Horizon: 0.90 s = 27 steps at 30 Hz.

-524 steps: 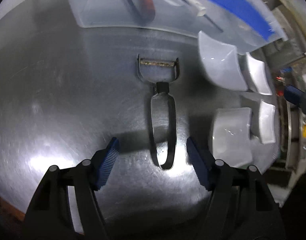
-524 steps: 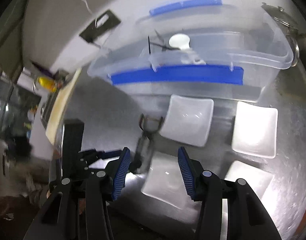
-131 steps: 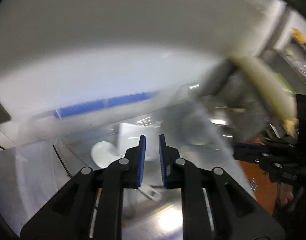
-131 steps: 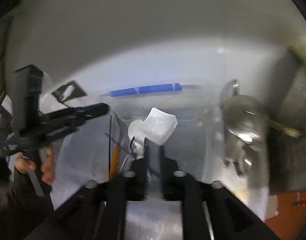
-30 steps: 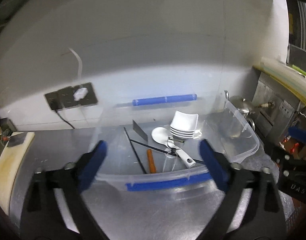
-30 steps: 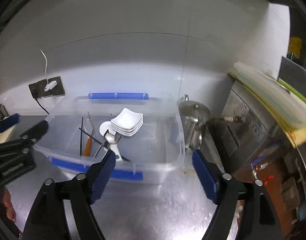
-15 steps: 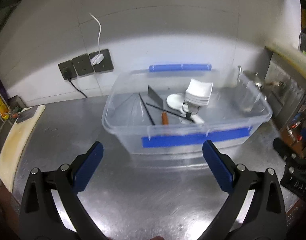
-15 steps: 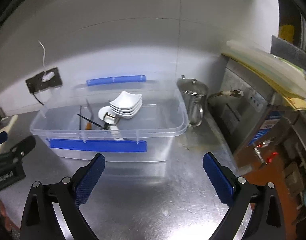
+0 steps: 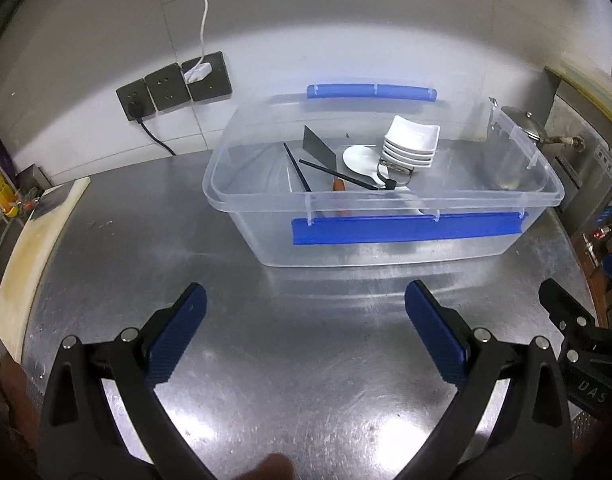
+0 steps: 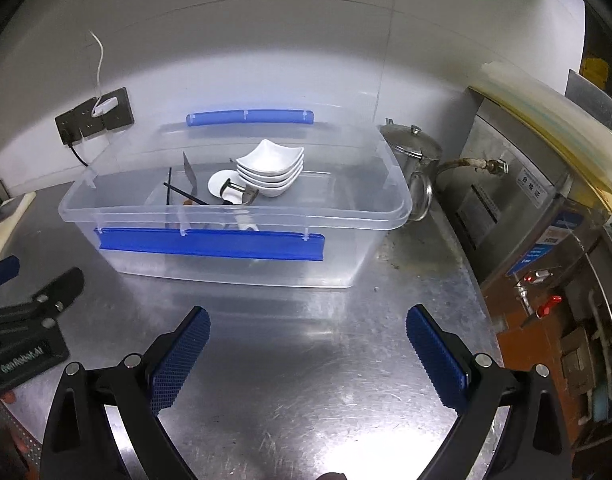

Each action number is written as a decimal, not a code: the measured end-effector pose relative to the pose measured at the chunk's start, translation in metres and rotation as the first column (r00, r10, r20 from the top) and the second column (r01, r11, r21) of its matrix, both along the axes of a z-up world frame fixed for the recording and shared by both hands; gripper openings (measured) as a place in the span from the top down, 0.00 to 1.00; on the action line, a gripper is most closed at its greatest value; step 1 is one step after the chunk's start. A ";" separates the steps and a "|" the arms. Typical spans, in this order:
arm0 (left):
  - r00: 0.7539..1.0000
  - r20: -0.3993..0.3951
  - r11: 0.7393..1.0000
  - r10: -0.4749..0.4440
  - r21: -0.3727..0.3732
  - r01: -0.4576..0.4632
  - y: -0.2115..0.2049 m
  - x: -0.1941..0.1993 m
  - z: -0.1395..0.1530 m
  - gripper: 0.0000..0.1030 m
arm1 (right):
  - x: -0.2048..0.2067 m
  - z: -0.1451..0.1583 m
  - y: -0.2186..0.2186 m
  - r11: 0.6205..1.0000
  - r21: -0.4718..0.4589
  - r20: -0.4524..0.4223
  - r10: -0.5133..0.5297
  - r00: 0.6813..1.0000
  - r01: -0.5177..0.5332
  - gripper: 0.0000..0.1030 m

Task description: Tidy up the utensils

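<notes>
**Utensils and dishes sit in the clear bin; both grippers empty**

On the steel counter (image 9: 266,380), a clear plastic bin (image 9: 385,200) with blue handles stands against the wall. Inside lie a stack of white square dishes (image 9: 411,142), a white spoon (image 9: 357,160), a peeler (image 9: 393,174), black chopsticks (image 9: 298,172) and a flat metal blade (image 9: 319,148). The left gripper (image 9: 306,334) and right gripper (image 10: 307,354) hang over bare counter in front of the bin, jaws spread wide, nothing between them. A metal kettle (image 10: 413,156) stands just beside the bin.
</notes>
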<state>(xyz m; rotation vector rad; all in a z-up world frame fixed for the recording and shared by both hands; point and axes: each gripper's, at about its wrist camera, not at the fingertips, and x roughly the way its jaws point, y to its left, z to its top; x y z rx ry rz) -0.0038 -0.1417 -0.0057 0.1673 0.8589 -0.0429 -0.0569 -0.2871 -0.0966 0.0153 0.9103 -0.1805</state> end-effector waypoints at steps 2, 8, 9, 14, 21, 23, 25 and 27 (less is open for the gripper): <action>1.000 0.000 1.000 -0.015 0.005 0.015 -0.003 -0.001 -0.001 0.07 | 0.000 0.000 0.000 1.000 -0.003 -0.003 0.005 1.000 -0.005 0.05; 1.000 -0.006 0.999 -0.030 0.020 0.030 -0.010 -0.002 -0.003 0.07 | 0.001 -0.003 -0.001 1.000 -0.005 -0.017 0.007 1.000 -0.007 0.05; 1.000 -0.006 0.999 -0.030 0.021 0.030 -0.011 -0.001 -0.003 0.07 | 0.001 -0.003 -0.002 1.000 -0.006 -0.019 0.007 1.000 -0.007 0.05; 0.999 -0.008 0.999 -0.032 0.024 0.032 -0.015 0.000 -0.005 0.07 | 0.001 -0.003 -0.006 1.000 -0.004 -0.019 0.004 1.000 -0.004 0.05; 0.999 -0.009 0.999 -0.042 0.027 0.042 -0.023 -0.001 -0.005 0.07 | -0.001 -0.001 -0.010 1.000 0.001 -0.006 -0.007 1.000 0.007 0.05; 0.999 -0.009 0.999 -0.040 0.027 0.041 -0.023 -0.001 -0.005 0.07 | 0.000 -0.001 -0.010 1.000 -0.002 -0.008 -0.004 1.000 0.004 0.05; 0.999 -0.009 0.999 -0.039 0.029 0.039 -0.024 0.000 -0.006 0.07 | 0.001 -0.001 -0.010 1.000 -0.002 -0.010 0.002 1.000 -0.002 0.05; 0.999 -0.010 0.999 -0.036 0.030 0.037 -0.023 0.000 -0.006 0.07 | 0.002 -0.002 -0.010 1.000 0.002 -0.015 0.006 1.000 -0.005 0.05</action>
